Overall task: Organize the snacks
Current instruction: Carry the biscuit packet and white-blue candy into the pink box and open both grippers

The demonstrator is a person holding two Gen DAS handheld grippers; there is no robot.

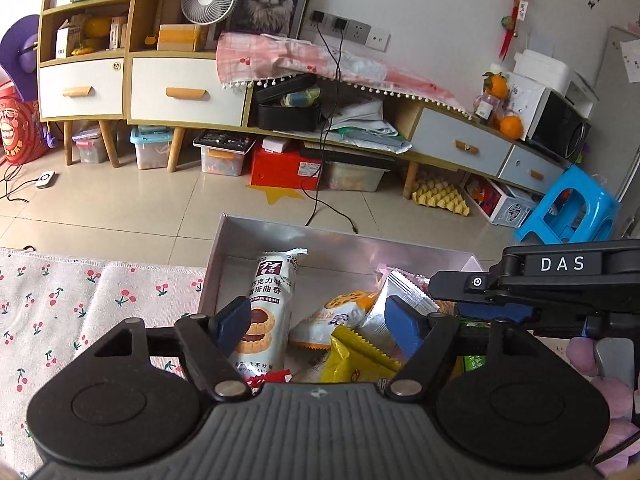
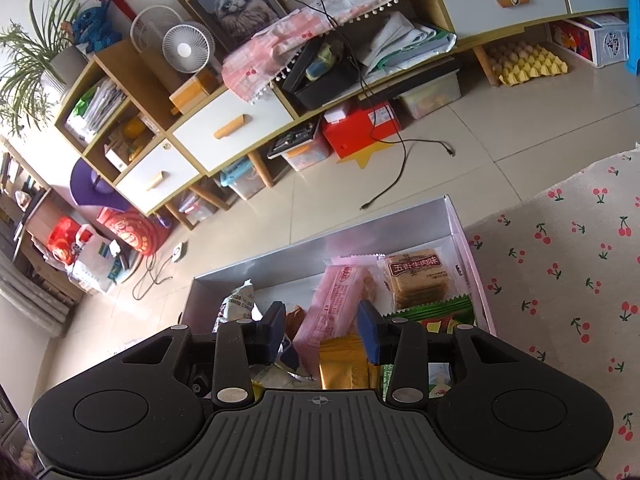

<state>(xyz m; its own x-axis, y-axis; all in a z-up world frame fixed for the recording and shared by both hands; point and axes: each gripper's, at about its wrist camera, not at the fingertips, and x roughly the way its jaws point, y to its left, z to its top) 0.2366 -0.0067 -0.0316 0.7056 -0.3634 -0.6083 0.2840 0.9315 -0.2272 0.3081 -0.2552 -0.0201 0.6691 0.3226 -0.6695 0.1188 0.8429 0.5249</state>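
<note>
cherry-print cloth [image 1: 80, 320] borders the snack box [image 1: 224, 264]; left gripper [image 1: 320, 326] gapes wide and empty, right gripper [image 2: 322, 330] hangs slightly parted around the pink packet [image 2: 336, 300].

A silver cardboard box [image 1: 224, 264] full of snack packets is seen on the tiled floor [image 1: 120, 216]. The left gripper [image 1: 320, 326] is held open above a white cookie packet [image 1: 266, 304].

Inside the box [image 1: 224, 264], at its 9 o'clock wall: the tart-biscuit pack [image 1: 266, 304]; at 3 o'clock, the cracker pack [image 2: 416, 280]. Beside the box on both sides: cherry-print cloth [image 1: 80, 312]. Beyond at 12 o'clock: cabinet [image 1: 180, 92].
</note>
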